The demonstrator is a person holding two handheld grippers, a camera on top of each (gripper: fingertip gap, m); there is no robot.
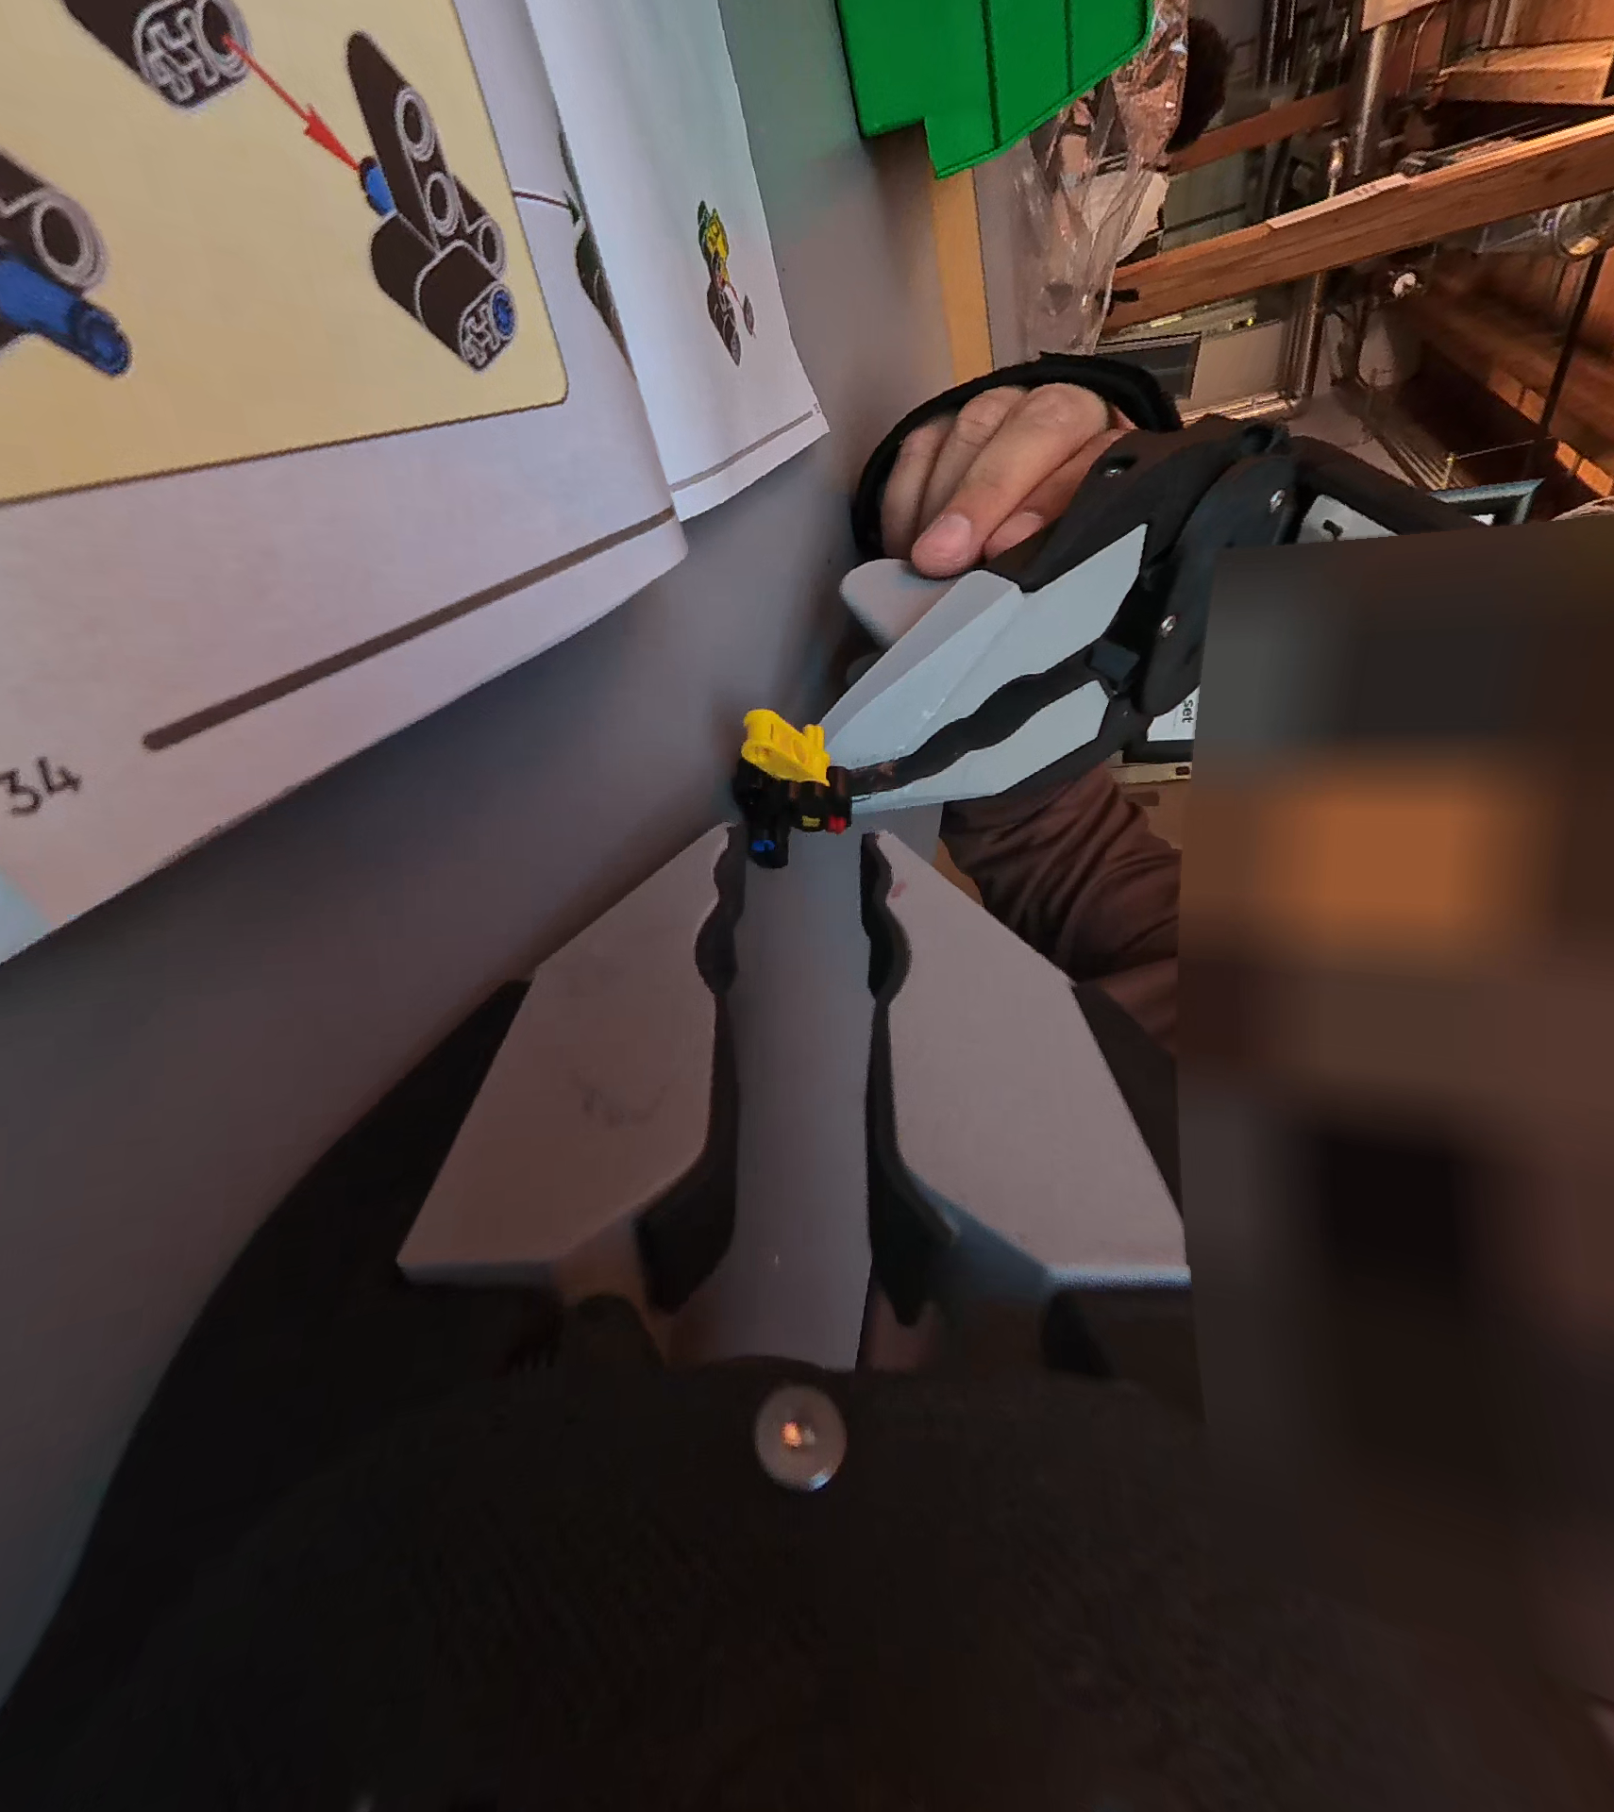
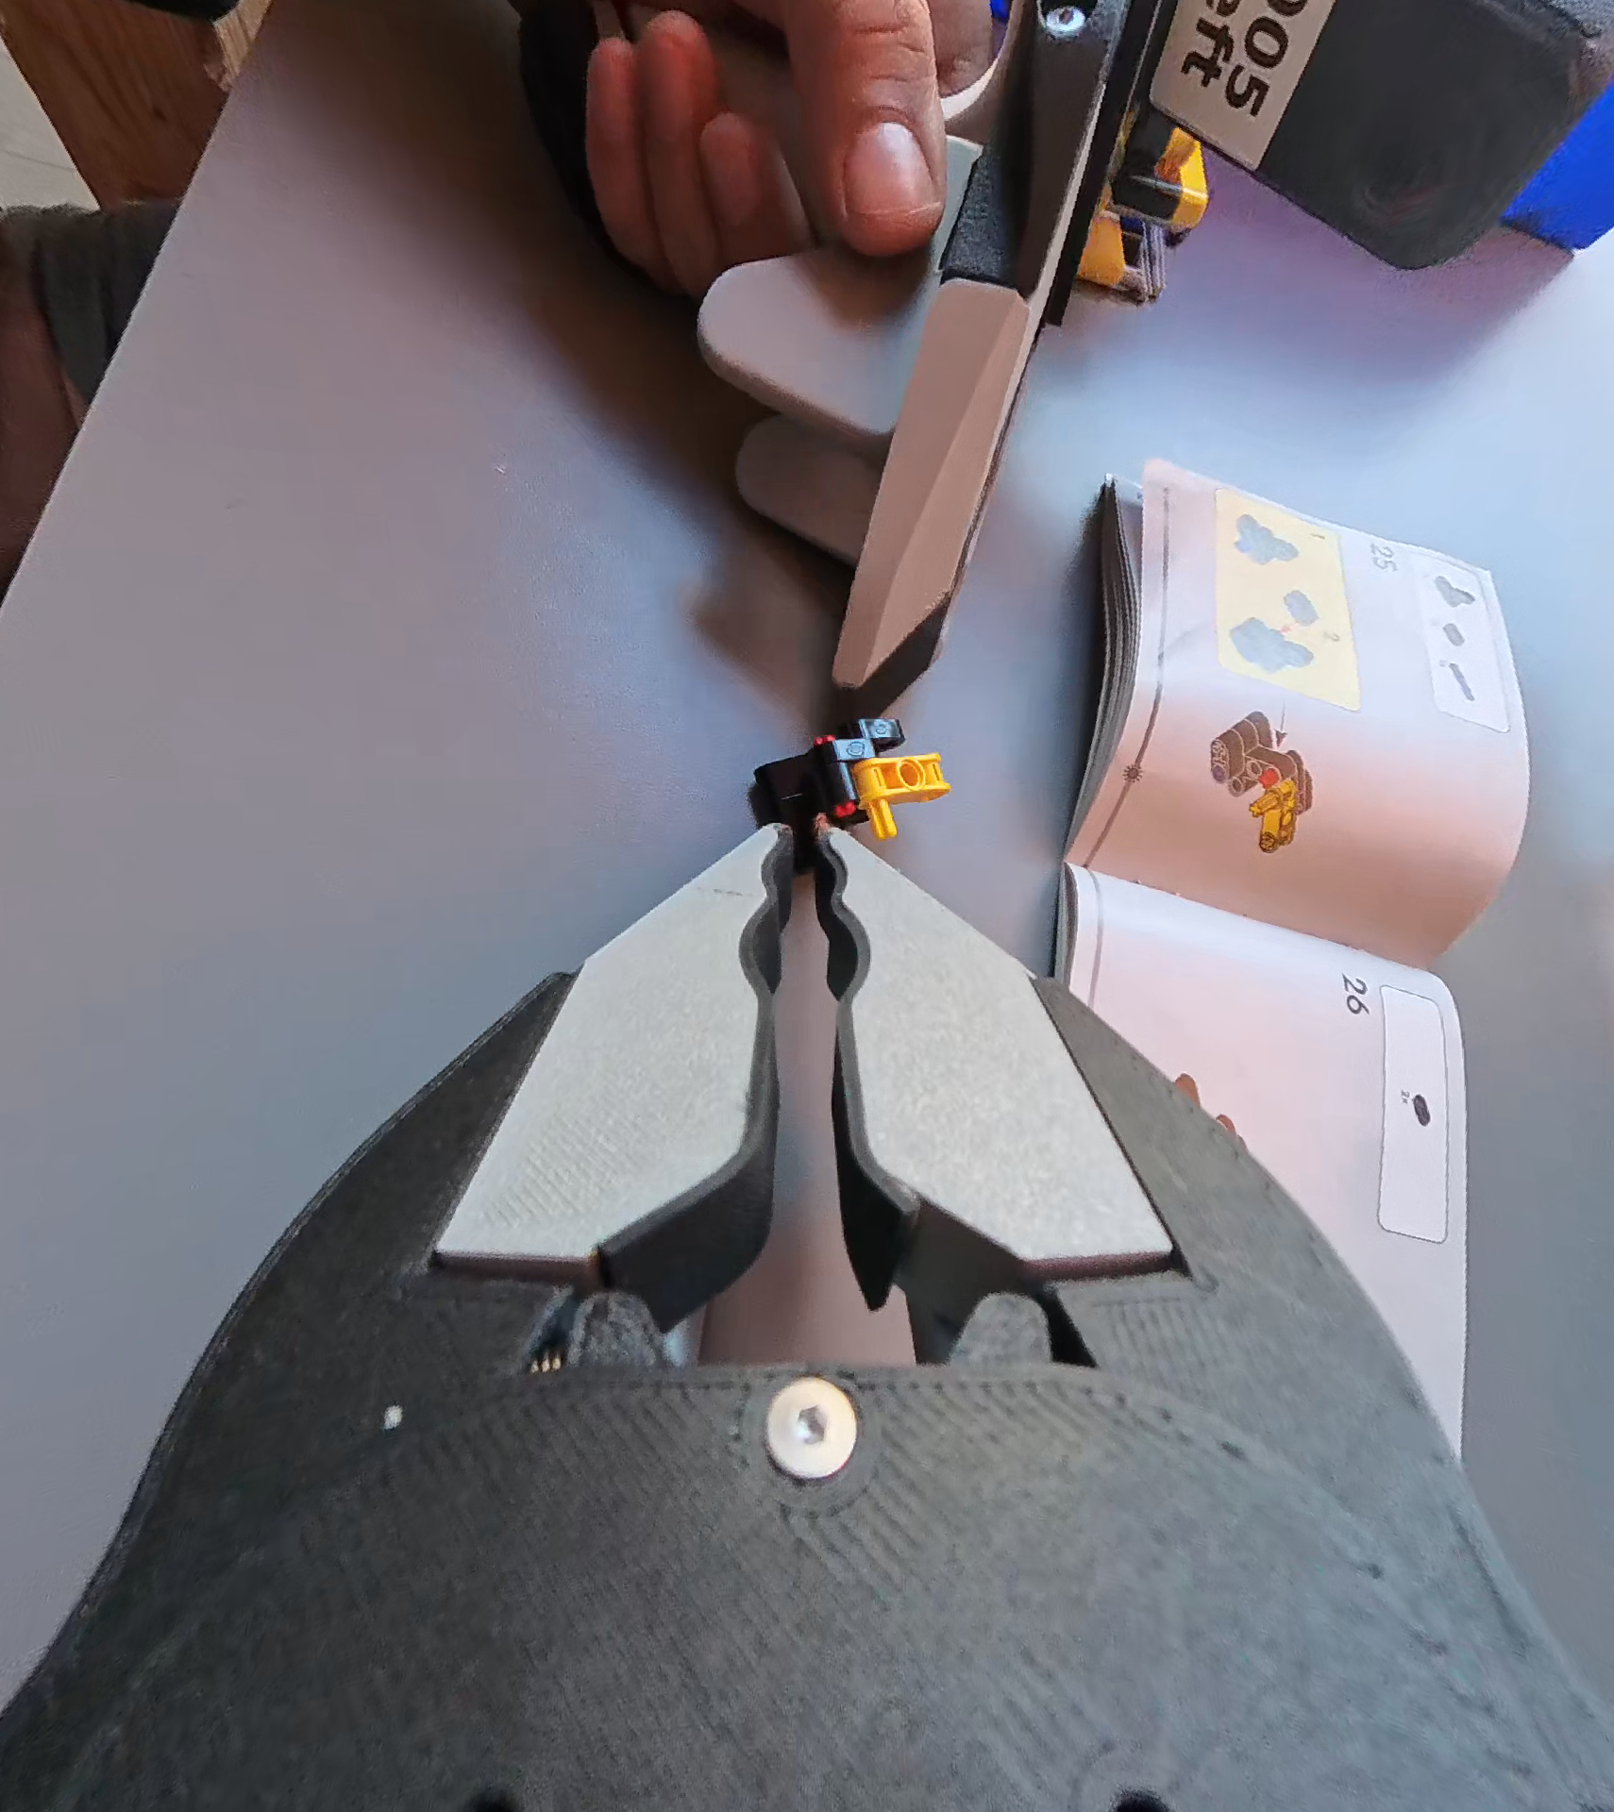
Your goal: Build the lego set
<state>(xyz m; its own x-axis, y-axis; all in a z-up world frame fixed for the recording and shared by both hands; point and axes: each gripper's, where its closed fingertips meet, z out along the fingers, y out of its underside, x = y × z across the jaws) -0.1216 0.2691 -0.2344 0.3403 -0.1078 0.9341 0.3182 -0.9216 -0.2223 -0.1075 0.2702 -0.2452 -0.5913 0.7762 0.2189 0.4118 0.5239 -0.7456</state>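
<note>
One small black-and-yellow lego assembly (image 2: 847,780) sits dead centre, pinched at the tips of the right gripper (image 2: 803,843), jaws closed on its black end. Left gripper (image 1: 798,843) sits just beside it at 12 o'clock, jaws apart. One open instruction booklet (image 2: 1293,745) lies at 3 o'clock on the grey table (image 2: 372,588). Wooden shelving (image 1: 1431,196) stands behind.

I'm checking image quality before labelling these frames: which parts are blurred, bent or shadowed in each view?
Left wrist view: the instruction booklet is close and soft, the background shelves curve with the wide lens, a mosaic patch covers the right side, and the left tool body is dark. Right wrist view: the lego assembly is sharp and the table carries soft shadows.
</note>
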